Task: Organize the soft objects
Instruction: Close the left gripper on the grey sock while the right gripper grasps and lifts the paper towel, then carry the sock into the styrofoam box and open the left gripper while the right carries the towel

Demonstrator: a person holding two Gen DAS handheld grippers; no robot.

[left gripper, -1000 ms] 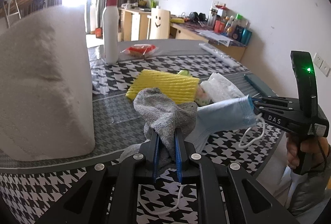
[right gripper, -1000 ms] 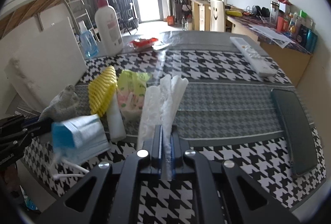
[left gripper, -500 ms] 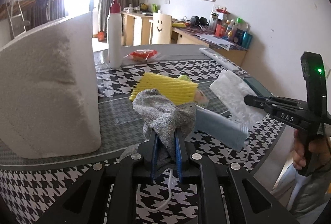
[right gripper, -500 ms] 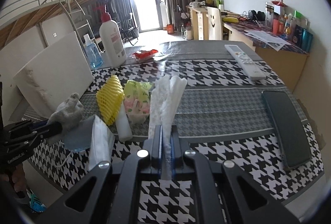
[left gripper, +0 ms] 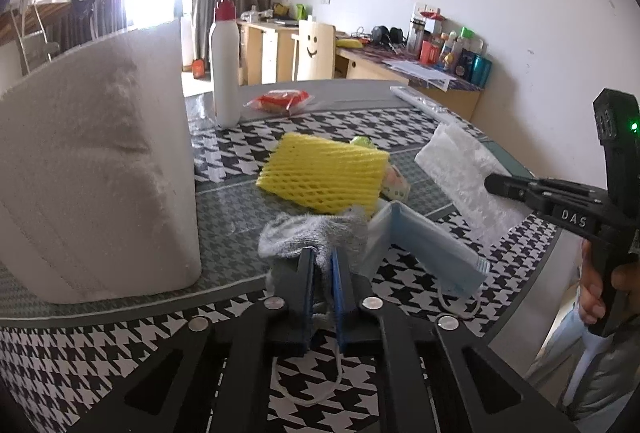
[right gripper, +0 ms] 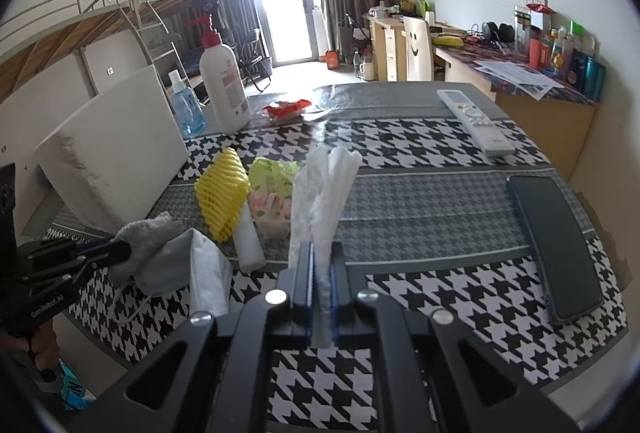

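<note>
Holding grey sock point(left gripper: 316, 233) pinched in my left claw point(left gripper: 323, 265), jaws just closing tighter; white tissue point(right gripper: 324, 193) clamped in right claw point(right gripper: 322, 273). Mask point(left gripper: 420, 245), yellow net point(left gripper: 324, 177) ahead, unsorted; most remains.

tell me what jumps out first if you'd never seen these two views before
Closest in, each gripper is shut on something soft: the left gripper pinches a grey sock, the right gripper a white crinkly sheet. On the houndstooth table a yellow foam net glows mid-table, with a big white foam block standing at the left edge.
</note>
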